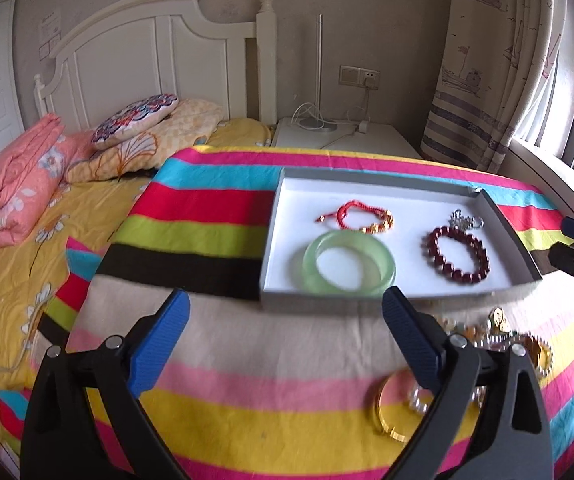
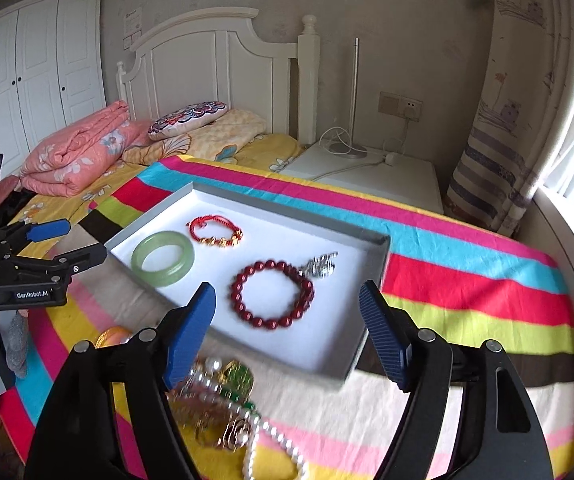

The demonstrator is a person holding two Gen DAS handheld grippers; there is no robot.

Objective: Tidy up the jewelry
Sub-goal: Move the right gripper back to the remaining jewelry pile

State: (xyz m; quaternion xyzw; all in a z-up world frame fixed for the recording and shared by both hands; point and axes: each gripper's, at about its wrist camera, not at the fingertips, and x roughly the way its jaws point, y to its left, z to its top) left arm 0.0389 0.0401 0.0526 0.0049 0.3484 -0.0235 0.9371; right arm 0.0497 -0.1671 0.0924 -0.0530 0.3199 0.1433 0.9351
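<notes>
Inspection, both hands. My left gripper [image 1: 285, 342] hangs over the striped cloth [image 1: 207, 420] with its blue fingers [image 1: 163, 340] spread wide and nothing between them. My right gripper [image 2: 287, 332] stands the same way, fingers [image 2: 383, 336] released and empty, poised above the near edge of the tray [image 2: 247, 200].

The grey tray with its white floor lies flat on the cloth. Inside it I count four items: a green jade bangle [image 1: 349, 263] at the near left, a red cord bracelet [image 1: 353, 216] with gold beads just behind it, a dark red bead bracelet [image 1: 457, 254] to the right, and a silver piece [image 1: 465, 220] touching the far side of that bead bracelet.

Outside the tray, on the cloth near my right-hand fingers, lies a loose heap of jewelry [image 2: 223, 404]: pearl strand, gold and green pieces, blurred. A gold bangle [image 1: 391, 412] lies beside the heap. The cloth covers the worktop beside a bed [image 1: 15, 272].
</notes>
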